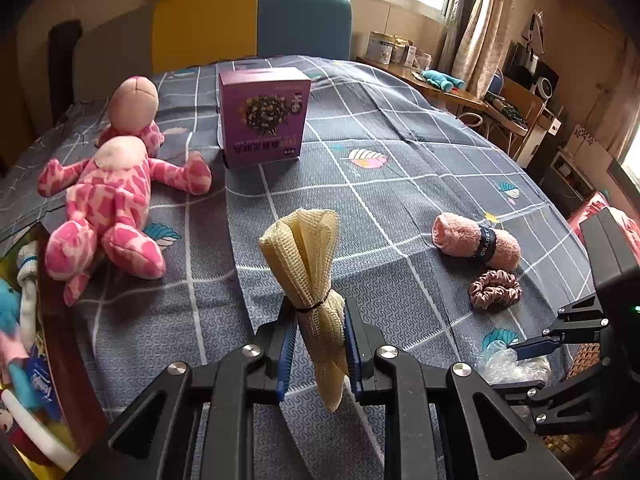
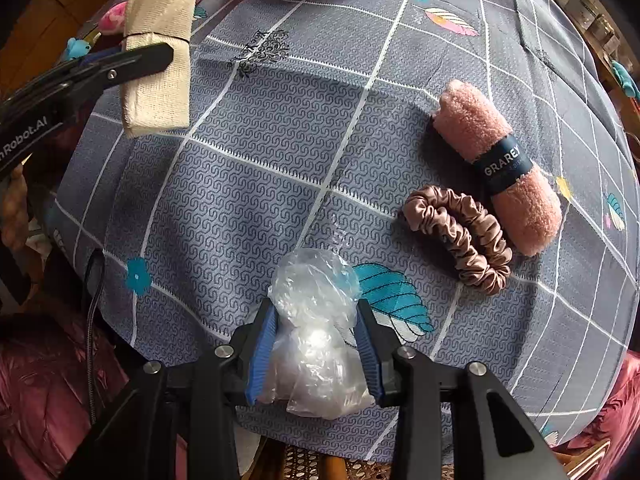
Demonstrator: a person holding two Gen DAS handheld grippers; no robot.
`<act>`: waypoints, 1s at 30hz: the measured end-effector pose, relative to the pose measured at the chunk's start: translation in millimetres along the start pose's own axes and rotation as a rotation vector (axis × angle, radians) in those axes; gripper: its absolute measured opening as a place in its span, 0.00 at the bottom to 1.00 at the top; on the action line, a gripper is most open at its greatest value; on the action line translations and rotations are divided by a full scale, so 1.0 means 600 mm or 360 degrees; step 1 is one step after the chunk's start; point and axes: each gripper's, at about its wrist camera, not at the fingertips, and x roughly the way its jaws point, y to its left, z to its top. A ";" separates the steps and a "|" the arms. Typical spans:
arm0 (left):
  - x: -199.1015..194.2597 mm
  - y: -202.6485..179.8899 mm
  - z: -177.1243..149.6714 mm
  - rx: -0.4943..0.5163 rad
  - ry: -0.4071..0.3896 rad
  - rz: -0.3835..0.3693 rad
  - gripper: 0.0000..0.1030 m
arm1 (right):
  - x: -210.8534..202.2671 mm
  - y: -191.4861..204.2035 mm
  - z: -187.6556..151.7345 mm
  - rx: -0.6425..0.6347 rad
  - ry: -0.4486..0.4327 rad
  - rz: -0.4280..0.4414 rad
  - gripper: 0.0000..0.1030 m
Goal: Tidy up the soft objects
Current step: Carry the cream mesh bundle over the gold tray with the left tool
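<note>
My left gripper [image 1: 320,344] is shut on a yellow mesh cloth [image 1: 304,256] tied with a black band, and holds it upright above the table. The right wrist view shows that cloth [image 2: 160,92] at upper left, lifted off the table. My right gripper [image 2: 316,352] points down, its blue pads pressed on a crumpled clear plastic bag [image 2: 316,280] near the table's front edge. A pink rolled towel [image 2: 468,128] with a dark band and a brown scrunchie [image 2: 460,232] lie to the right of the bag. Two pink plush toys [image 1: 108,208] lie at the left.
A purple box [image 1: 264,116] stands at the back of the table, which is covered with a grey checked cloth [image 1: 400,152]. A container of soft toys [image 1: 20,320] sits off the left edge. A yellow and blue chair back [image 1: 252,20] stands behind.
</note>
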 end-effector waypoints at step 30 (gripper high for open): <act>-0.153 0.140 -0.025 -0.0243 -0.0219 -0.0023 0.22 | -0.039 0.005 -0.017 -0.0016 -0.0203 -0.0225 0.14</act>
